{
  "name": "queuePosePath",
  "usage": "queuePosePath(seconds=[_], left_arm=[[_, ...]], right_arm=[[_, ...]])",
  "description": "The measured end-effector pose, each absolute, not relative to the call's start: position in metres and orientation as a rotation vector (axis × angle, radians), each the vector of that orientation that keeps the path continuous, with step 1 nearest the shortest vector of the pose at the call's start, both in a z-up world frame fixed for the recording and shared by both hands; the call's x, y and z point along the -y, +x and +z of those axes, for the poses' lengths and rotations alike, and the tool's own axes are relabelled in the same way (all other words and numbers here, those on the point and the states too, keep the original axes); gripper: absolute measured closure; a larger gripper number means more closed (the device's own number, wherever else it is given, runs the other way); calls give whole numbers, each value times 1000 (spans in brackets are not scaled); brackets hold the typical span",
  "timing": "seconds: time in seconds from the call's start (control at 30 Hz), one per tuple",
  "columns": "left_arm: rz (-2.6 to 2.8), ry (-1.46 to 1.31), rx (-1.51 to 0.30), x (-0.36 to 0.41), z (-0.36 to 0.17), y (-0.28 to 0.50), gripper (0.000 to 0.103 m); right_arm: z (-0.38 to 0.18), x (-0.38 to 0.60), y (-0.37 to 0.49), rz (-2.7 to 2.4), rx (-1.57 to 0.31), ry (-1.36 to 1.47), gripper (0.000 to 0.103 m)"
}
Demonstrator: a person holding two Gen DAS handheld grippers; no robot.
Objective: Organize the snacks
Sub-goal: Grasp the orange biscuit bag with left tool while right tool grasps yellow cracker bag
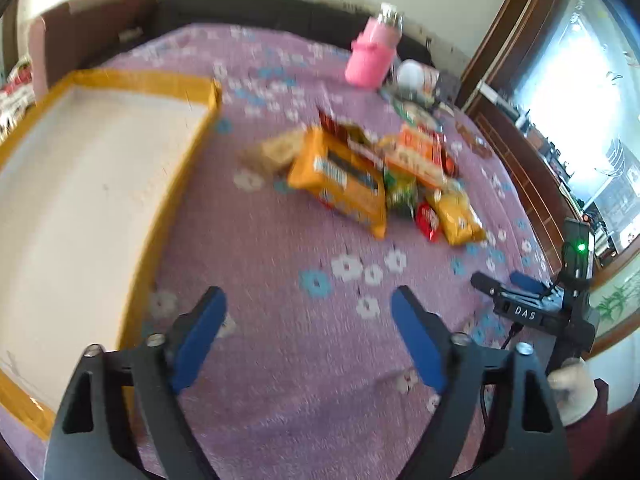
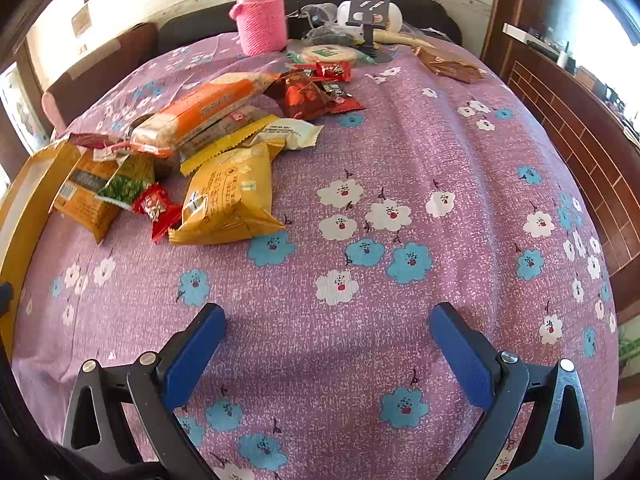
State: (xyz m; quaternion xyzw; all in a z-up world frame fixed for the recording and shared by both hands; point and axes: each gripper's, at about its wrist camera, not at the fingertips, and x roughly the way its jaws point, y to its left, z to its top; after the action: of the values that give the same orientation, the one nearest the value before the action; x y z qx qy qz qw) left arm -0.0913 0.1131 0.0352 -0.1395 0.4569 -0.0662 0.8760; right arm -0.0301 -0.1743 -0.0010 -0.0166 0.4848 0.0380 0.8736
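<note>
Left wrist view, blurred: left tool (image 1: pixel 308 304) wide, empty; snack pile (image 1: pixel 360 176) at 12 o'clock on the surface (image 1: pixel 280 360), tray (image 1: pixel 80 200) at 9, empty. Right wrist view: right tool (image 2: pixel 326 322) wide, empty; pile at 10–11. Yellow pack (image 2: pixel 228 196) nearest: likely light, puffy, slippery film, crushable contents. Pinch at crimped end seam, gently.

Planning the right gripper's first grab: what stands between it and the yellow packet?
Nothing visible: only bare flowered cloth lies between the open right gripper and the yellow packet, the pile's nearest item.
</note>
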Motion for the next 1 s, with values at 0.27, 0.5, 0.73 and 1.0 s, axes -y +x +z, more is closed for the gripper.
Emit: queuePosePath(seconds=[0.27,0.5,0.73,1.0], left_arm=[[-107,-191,-942,-93,35,-95,21],[-102,-219,-905,-99,47,-101,21],[-95,-244,-907,-132,58,-117,21],[-79,-302,-881,-158,60,-121,21]], right_arm=[[26,164,-44,66,-916,-56,25],[86,87,-21,394,-811,-22,27],[68,9,53,584,-924,66,34],[37,-3,53,612,-1109,115,34]])
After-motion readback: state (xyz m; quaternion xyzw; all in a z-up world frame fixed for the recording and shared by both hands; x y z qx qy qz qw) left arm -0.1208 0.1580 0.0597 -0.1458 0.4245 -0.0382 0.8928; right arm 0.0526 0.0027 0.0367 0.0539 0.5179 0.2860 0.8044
